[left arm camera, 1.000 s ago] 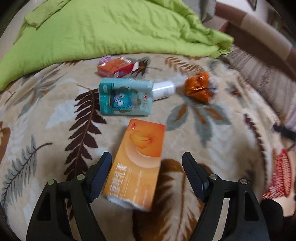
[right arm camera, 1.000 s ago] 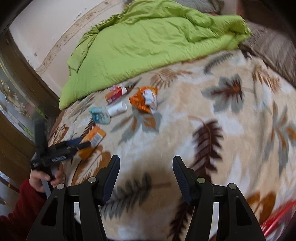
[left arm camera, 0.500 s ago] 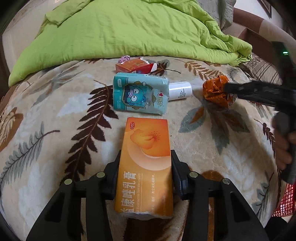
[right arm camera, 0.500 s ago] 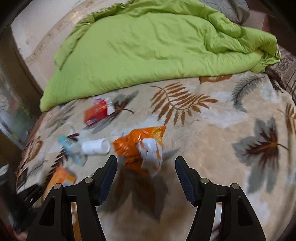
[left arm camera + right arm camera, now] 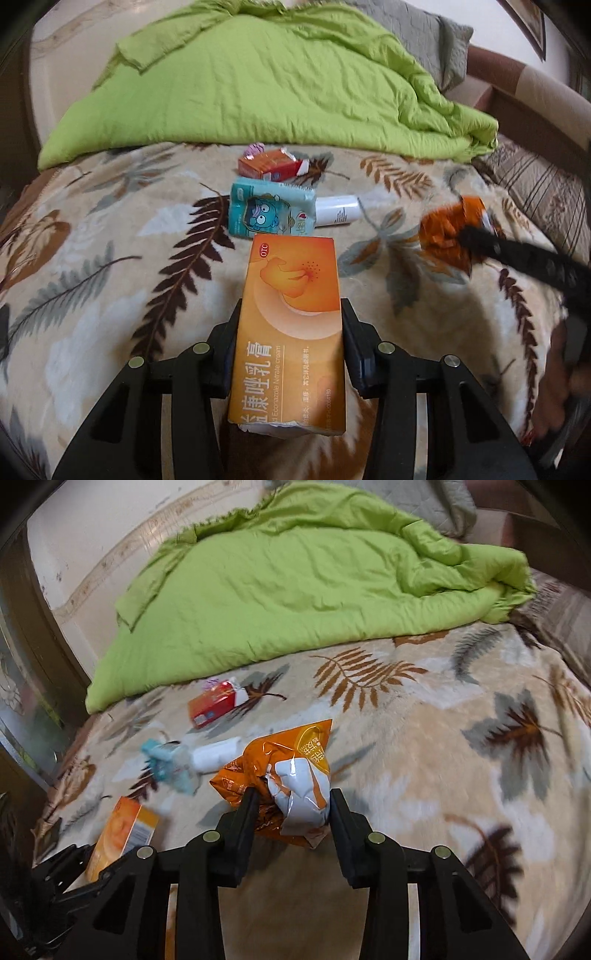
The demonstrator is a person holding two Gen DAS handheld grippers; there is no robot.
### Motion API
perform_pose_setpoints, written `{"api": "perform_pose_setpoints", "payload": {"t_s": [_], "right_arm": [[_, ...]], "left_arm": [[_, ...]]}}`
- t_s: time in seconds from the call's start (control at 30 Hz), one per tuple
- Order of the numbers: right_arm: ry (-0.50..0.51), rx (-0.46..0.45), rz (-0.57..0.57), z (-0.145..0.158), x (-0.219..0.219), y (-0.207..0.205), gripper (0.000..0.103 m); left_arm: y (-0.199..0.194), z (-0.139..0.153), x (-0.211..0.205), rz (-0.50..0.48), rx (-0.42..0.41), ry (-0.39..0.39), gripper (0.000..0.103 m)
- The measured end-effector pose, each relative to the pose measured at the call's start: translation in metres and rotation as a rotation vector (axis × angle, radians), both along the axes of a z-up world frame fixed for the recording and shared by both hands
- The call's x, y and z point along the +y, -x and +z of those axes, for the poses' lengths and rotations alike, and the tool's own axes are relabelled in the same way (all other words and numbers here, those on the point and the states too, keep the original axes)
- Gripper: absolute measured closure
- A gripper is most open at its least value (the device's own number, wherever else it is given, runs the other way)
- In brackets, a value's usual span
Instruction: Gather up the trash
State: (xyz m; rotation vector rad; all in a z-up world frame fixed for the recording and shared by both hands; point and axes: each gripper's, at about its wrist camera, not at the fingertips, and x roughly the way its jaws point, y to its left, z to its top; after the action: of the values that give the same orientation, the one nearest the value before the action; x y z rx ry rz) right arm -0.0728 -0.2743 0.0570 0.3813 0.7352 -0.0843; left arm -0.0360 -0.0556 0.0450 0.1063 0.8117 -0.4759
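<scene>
My left gripper (image 5: 290, 334) clamps an orange box (image 5: 291, 328) by its long sides; its near end is torn open, and I cannot see inside. It reads "OTC" and "Econazole Nitrate cream". Beyond it on the leaf-patterned blanket (image 5: 110, 295) lie a teal packet (image 5: 271, 212) with a cartoon face, a white bottle (image 5: 338, 209) and a red-orange carton (image 5: 271, 168). My right gripper (image 5: 291, 808) is closing on a crumpled orange wrapper (image 5: 284, 775), which sits between its jaws; its print is unreadable.
</scene>
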Motion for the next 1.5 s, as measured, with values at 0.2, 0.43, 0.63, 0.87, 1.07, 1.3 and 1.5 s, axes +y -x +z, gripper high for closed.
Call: {"api": "perform_pose_setpoints", "payload": {"t_s": [0.2, 0.43, 0.63, 0.87, 1.07, 1.3, 1.5], "right_arm": [[-0.015, -0.031, 0.004, 0.017, 0.024, 0.060, 0.062], [0.022, -0.073, 0.003, 0.021, 0.042, 0.103, 0.061], [0.014, -0.068, 0.008, 0.014, 0.046, 0.110, 0.061], [0.000, -0.042, 0.007, 0.009, 0.044, 0.107, 0.061], [-0.007, -0.037, 0.008, 0.008, 0.043, 0.106, 0.061], [-0.006, -0.034, 0.009, 0.007, 0.043, 0.105, 0.061], [-0.006, -0.032, 0.010, 0.007, 0.043, 0.105, 0.061]], "left_arm": [[0.046, 0.017, 0.017, 0.055, -0.075, 0.015, 0.058], [0.081, 0.015, 0.021, 0.127, -0.147, -0.045, 0.058], [0.082, 0.006, 0.023, 0.173, -0.156, -0.085, 0.058], [0.081, 0.004, 0.022, 0.175, -0.157, -0.091, 0.058], [0.081, 0.002, 0.020, 0.173, -0.160, -0.092, 0.058], [0.080, 0.001, 0.020, 0.171, -0.157, -0.091, 0.058], [0.081, 0.001, 0.019, 0.170, -0.156, -0.093, 0.058]]}}
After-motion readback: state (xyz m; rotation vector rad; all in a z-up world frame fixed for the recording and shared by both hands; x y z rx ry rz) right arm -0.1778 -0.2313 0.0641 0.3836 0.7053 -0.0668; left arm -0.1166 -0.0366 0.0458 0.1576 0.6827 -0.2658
